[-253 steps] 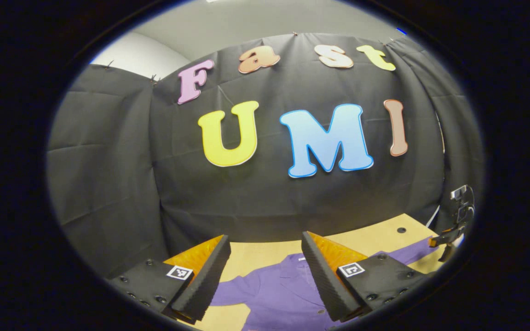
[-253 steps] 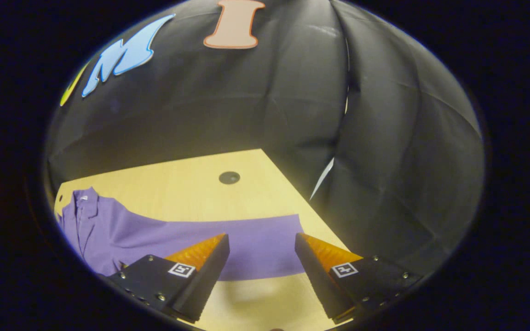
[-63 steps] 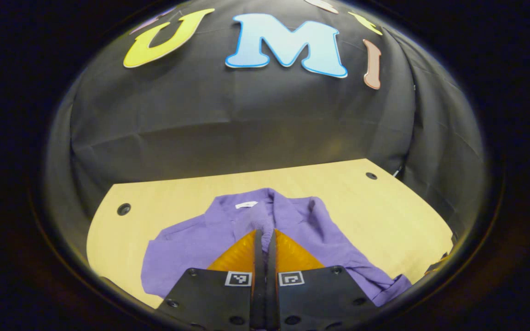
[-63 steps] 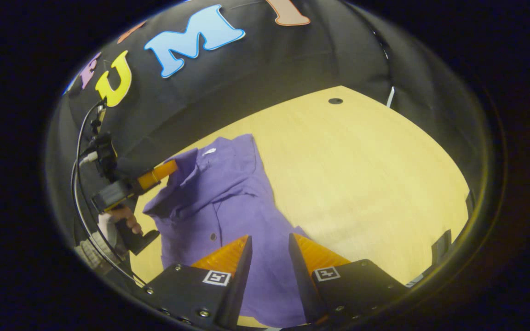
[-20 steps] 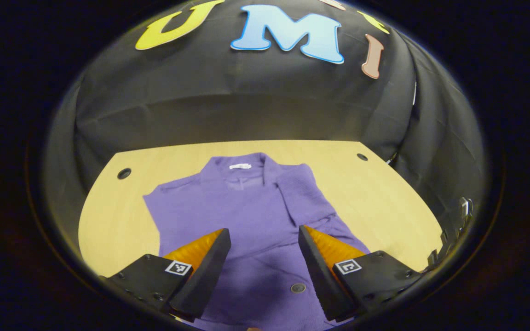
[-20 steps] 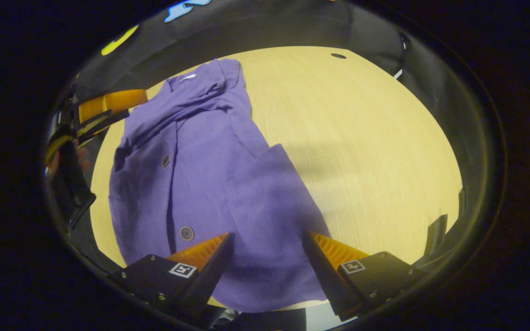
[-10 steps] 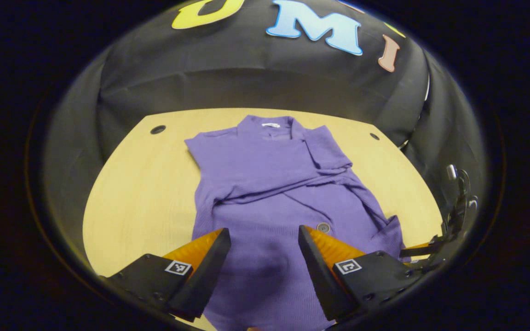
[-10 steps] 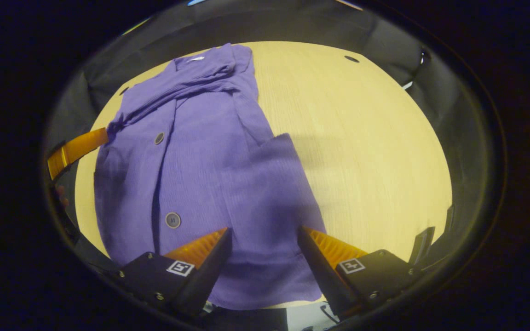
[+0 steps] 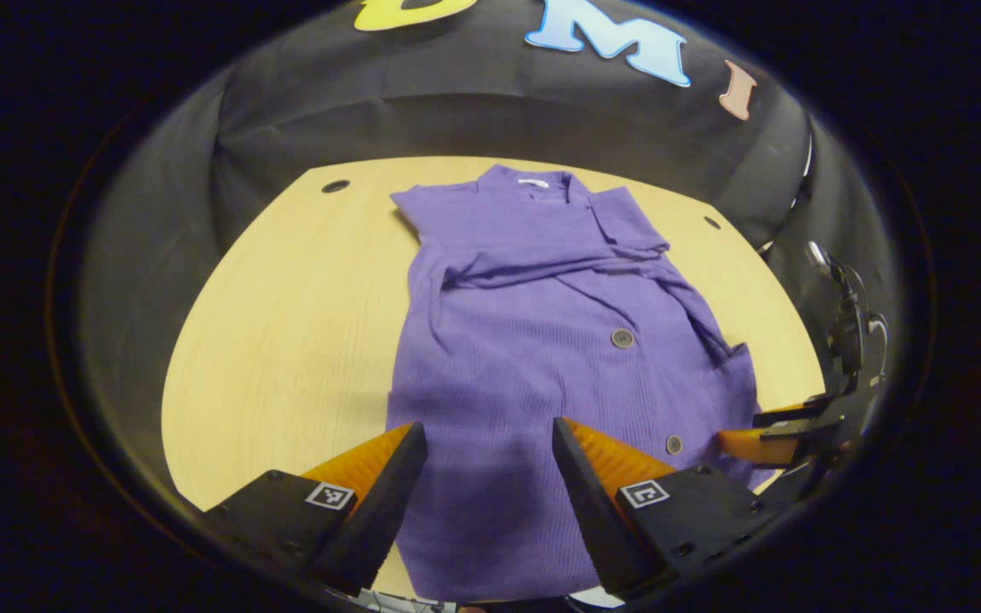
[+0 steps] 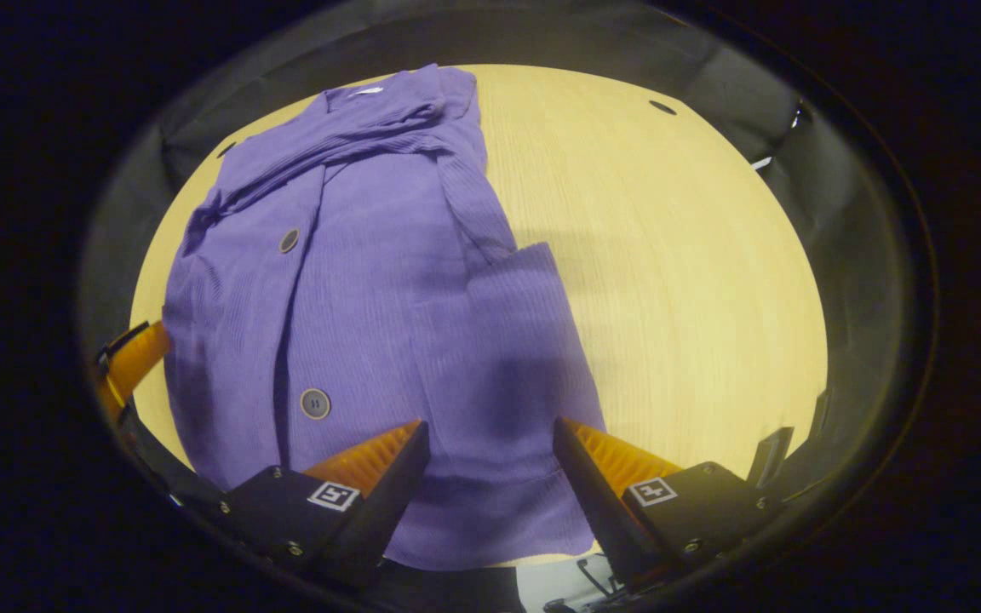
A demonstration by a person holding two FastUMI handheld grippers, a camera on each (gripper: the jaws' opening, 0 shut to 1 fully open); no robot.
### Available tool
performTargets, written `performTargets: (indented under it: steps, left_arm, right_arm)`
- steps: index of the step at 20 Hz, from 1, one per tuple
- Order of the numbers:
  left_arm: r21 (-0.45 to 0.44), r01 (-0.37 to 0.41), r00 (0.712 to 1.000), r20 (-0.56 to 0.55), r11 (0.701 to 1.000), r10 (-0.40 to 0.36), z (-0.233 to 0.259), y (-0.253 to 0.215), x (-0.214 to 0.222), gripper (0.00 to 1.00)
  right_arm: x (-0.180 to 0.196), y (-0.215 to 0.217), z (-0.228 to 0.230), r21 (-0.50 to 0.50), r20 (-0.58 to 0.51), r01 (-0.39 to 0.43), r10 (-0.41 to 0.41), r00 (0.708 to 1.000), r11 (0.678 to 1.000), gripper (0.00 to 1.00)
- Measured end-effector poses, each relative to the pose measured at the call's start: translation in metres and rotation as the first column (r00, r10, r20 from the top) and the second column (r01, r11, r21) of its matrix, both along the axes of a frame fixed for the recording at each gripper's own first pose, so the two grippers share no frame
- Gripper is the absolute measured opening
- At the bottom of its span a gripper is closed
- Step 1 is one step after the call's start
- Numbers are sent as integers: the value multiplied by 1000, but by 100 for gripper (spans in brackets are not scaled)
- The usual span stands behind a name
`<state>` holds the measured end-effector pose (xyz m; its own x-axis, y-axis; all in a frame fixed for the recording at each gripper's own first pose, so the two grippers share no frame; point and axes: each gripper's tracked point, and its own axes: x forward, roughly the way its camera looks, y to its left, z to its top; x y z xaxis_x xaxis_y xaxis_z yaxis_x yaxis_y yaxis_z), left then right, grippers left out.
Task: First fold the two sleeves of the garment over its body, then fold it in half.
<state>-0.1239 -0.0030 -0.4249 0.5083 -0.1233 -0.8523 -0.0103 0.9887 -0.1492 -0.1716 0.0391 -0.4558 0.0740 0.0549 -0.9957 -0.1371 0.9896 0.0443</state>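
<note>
A purple buttoned garment lies flat on the wooden table, collar at the far end, both sleeves folded across its chest. My left gripper hangs open above the hem's left part, holding nothing. In the right gripper view the same garment stretches away from me, and my right gripper stands open over the hem's right corner. The right gripper also shows at the garment's near right edge in the left gripper view. One of the left gripper's fingers shows at the left edge of the right gripper view.
Bare table spreads to the right of the garment. Small dark holes mark the far corners of the table. Black cloth walls close the booth behind and at the sides. The table's near edge lies just under both grippers.
Both grippers have drawn back toward the near edge, from over the garment's middle to over its hem. They stay open. The folded sleeves have not moved.
</note>
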Motion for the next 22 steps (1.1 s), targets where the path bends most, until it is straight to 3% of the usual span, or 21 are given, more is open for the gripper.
performTargets:
  steps: [1, 3, 4, 8, 11, 15, 18, 19, 21, 22]
  left_arm:
    - [8, 2, 1000, -21, 1000, -2, -2, 1, -10, 100]
    - [17, 13, 998, -69, 1000, -12, -12, 0, -27, 94]
    - [23, 19, 995, -93, 1000, -17, -19, -1, -35, 100]
    - [53, 34, 983, -180, 998, -24, -40, -2, -49, 94]
    - [110, 57, 979, -200, 992, -34, -47, 2, -45, 96]
    - [123, 73, 978, -204, 990, -47, -46, -3, -43, 96]
    - [121, 61, 981, -192, 991, -37, -47, -3, -40, 81]
    - [120, 56, 981, -190, 991, -32, -47, -4, -36, 76]
    - [126, 63, 984, -176, 990, -40, -46, -7, -35, 69]
    - [127, 42, 985, -170, 991, -20, -46, -7, -31, 47]
  right_arm:
    - [1, 1, 0, -1, -1, 1, -1, 1000, 1000, 99]
    - [2, 1, 1, -2, -3, 2, -2, 1000, 1000, 96]
    - [2, 0, 1, -2, -5, 1, -1, 1000, 1000, 98]
    - [5, 0, 1, -2, -5, 3, -3, 1000, 1000, 97]
    - [5, 1, 0, -3, -11, 4, -4, 1000, 1000, 96]
    - [3, 0, 0, -8, -42, 7, -8, 999, 1000, 98]
    - [4, 1, 1, -8, -49, 6, -6, 999, 1000, 98]
    - [2, 2, 2, -10, -56, -4, 3, 998, 1000, 91]
    - [1, 2, 1, -3, -42, -9, 9, 999, 1000, 92]
    - [3, 3, 1, 0, -29, -7, 7, 1000, 1000, 72]
